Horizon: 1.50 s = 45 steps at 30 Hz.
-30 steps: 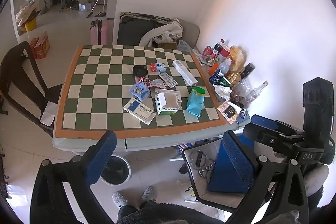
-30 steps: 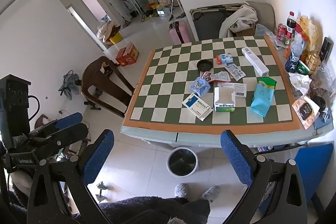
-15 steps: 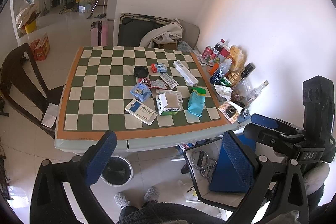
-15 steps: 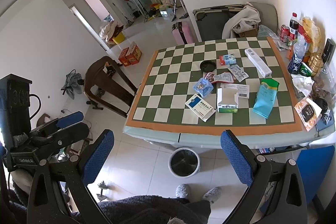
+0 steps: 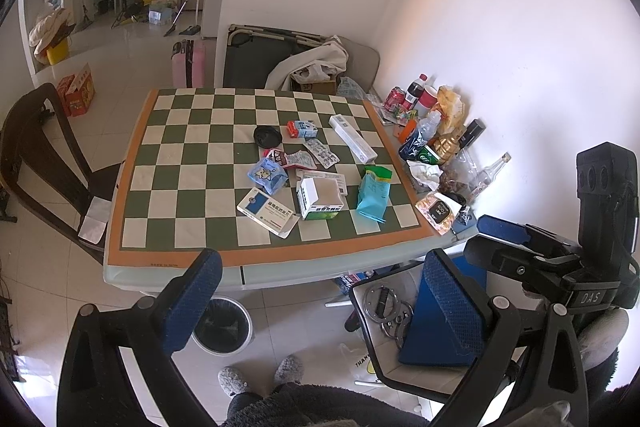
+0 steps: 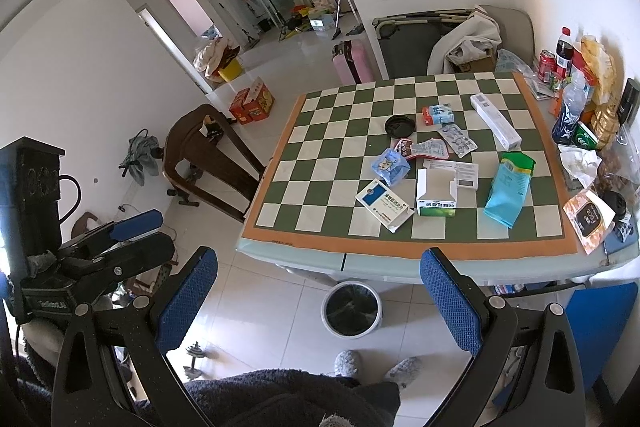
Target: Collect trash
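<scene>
Trash [image 5: 316, 175] litters the checkered table [image 5: 180, 227]; long white box [image 5: 353, 139] lies diagonally.

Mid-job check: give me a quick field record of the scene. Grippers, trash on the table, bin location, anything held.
left gripper: open, empty, held back from the table
right gripper: open, empty
table: checkered top
trash on table: open green-white box, blue-white box, teal pouch, long white box, black lid, small wrappers
bin: on floor under the near table edge
collected: nothing held
</scene>
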Each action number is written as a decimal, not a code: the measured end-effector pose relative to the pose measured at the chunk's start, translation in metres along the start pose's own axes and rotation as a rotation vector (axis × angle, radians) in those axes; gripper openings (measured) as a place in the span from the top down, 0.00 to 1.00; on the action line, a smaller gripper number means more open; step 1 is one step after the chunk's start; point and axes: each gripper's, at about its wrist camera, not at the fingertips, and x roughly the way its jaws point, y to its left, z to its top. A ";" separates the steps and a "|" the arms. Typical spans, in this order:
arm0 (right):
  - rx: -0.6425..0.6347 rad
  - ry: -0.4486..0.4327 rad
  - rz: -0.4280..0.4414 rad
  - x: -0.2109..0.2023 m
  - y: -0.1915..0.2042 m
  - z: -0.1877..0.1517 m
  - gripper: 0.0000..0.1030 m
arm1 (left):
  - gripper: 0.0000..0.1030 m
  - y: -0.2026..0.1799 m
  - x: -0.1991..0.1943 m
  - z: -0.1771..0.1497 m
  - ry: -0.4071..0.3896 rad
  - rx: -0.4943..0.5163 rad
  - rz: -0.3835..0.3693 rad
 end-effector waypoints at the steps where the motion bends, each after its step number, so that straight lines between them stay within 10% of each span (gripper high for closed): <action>1: 0.000 -0.001 0.000 0.000 -0.002 -0.001 0.01 | 0.00 0.000 0.000 0.000 -0.001 0.000 0.000; 45: 0.001 0.002 0.008 0.002 0.001 0.001 0.01 | 0.00 0.000 0.003 0.002 0.006 -0.008 -0.014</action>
